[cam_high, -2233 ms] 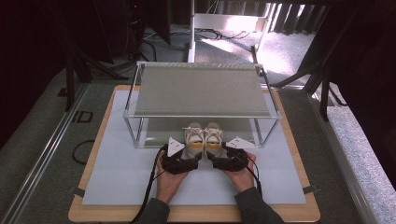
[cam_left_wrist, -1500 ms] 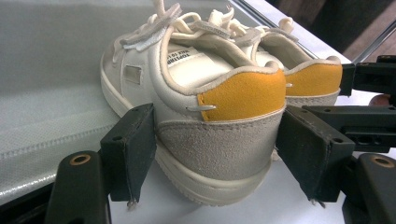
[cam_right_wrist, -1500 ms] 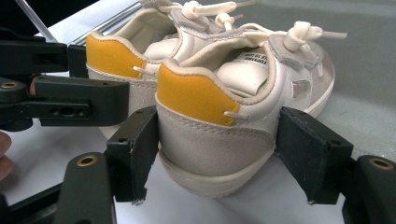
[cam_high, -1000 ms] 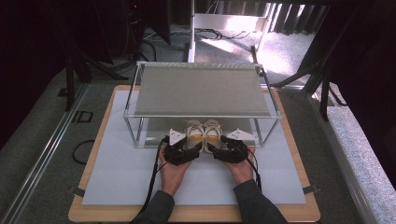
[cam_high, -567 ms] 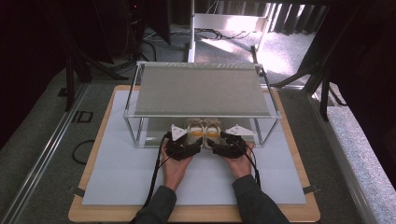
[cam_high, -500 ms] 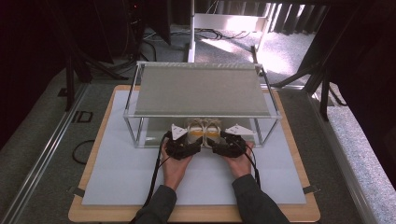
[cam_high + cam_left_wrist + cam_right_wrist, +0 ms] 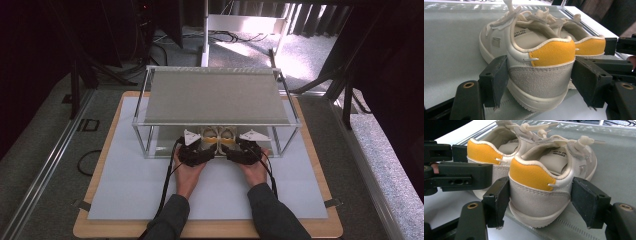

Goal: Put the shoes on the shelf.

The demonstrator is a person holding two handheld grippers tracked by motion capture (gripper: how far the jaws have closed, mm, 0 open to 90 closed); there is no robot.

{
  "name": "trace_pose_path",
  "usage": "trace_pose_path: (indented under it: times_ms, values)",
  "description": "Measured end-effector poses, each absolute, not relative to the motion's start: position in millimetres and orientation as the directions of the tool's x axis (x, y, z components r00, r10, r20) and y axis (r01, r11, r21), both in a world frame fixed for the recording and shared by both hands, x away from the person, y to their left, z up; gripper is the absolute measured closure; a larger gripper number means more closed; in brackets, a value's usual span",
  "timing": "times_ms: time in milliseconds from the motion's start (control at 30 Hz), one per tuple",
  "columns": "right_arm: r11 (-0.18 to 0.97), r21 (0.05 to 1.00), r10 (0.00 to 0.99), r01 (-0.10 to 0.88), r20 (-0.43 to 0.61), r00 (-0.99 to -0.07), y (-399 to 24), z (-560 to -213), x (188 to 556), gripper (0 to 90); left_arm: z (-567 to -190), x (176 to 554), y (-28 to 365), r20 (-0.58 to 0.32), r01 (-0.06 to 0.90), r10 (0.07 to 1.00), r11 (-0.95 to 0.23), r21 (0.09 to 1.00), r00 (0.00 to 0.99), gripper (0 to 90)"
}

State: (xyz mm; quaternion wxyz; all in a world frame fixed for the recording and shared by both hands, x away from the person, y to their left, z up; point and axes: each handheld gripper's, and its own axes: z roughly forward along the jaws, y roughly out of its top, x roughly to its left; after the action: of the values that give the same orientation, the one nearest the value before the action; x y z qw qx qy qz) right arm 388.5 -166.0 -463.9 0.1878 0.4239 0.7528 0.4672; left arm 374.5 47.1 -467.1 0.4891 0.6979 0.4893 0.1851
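I'm clamping left gripper [image 7: 537,82] on the left white sneaker with yellow heel patch [image 7: 534,62], right gripper [image 7: 540,202] on its right twin [image 7: 549,182], sliding both level onto the lower shelf of the far metal-framed rack [image 7: 215,95], heels staying aligned.

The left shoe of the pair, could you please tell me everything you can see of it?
The left shoe is a small white sneaker with grey suede panels, a yellow heel tab and cream laces. It stands upright on the rack's lower shelf, toe pointing away, beside its mate. The left gripper clamps its heel from both sides.
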Motion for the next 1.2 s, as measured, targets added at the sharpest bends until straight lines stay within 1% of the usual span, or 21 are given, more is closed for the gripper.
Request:
trace_pose_path:
  times_ms: [467, 733, 967, 1100, 1200]
  values:
    - [0.227, 0.855, 0.82, 0.467, 0.091, -0.565, -165, -469, 395, 32.9, -474, 385, 47, -0.225, 0.514, 0.865, -0.044, 0.857, 0.449, 29.6]
    - [0.234, 0.855, 0.82, 0.463, 0.082, -0.567, -164, -470, 394, 32.9, -476, 388, 44, -0.218, 0.527, 0.875, -0.048, 0.849, 0.432, 29.2]
    - [0.238, 0.854, 0.819, 0.462, 0.079, -0.568, -164, -470, 394, 32.9, -476, 388, 45, -0.24, 0.539, 0.87, -0.035, 0.842, 0.431, 29.3]
    - [0.242, 0.854, 0.818, 0.461, 0.076, -0.57, -164, -470, 394, 33.0, -476, 389, 48, -0.248, 0.542, 0.858, -0.042, 0.839, 0.449, 30.3]
    - [0.238, 0.853, 0.82, 0.463, 0.079, -0.567, -164, -469, 394, 32.0, -476, 386, 48, -0.232, 0.532, 0.866, -0.046, 0.846, 0.444, 29.3]
